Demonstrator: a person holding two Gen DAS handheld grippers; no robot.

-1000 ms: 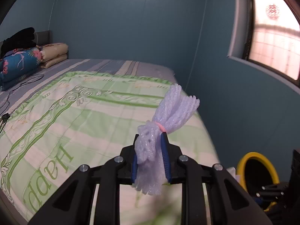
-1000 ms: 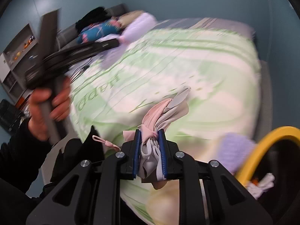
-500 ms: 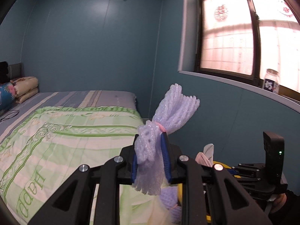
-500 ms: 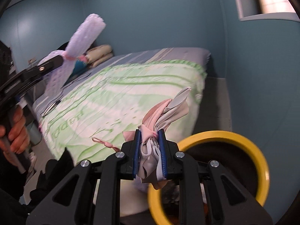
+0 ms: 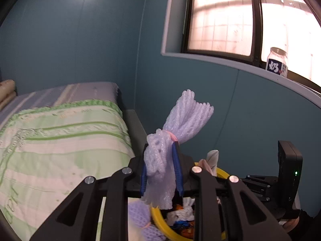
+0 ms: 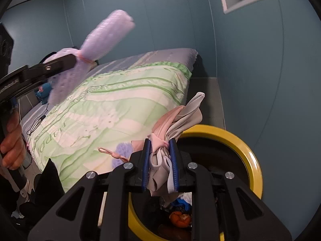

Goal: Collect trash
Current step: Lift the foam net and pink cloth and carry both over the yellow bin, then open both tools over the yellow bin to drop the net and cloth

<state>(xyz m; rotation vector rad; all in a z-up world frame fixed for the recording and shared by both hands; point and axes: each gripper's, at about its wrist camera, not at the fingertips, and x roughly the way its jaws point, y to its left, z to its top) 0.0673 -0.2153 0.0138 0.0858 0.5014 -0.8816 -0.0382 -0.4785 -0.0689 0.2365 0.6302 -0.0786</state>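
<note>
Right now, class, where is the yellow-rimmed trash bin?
In the right wrist view, the yellow-rimmed trash bin sits low and right, beside the bed's foot corner against the blue wall, directly beneath the right gripper.

- Bed [image 6: 180, 58] w/ striped grey sheet, set in corner of blue-walled rm.
- Green-and-cream quilt [image 6: 120, 104] spread over most of it.
- Black cable [image 6: 37, 123] trails on sheet nr quilt's edge.
- Folded cream bedding [image 5: 7, 92] stacked at far end.

Bin [image 6: 250, 150] at the bed's [image 6: 120, 104] foot, jar [image 5: 277, 62] on windowsill [image 5: 220, 59]
</note>
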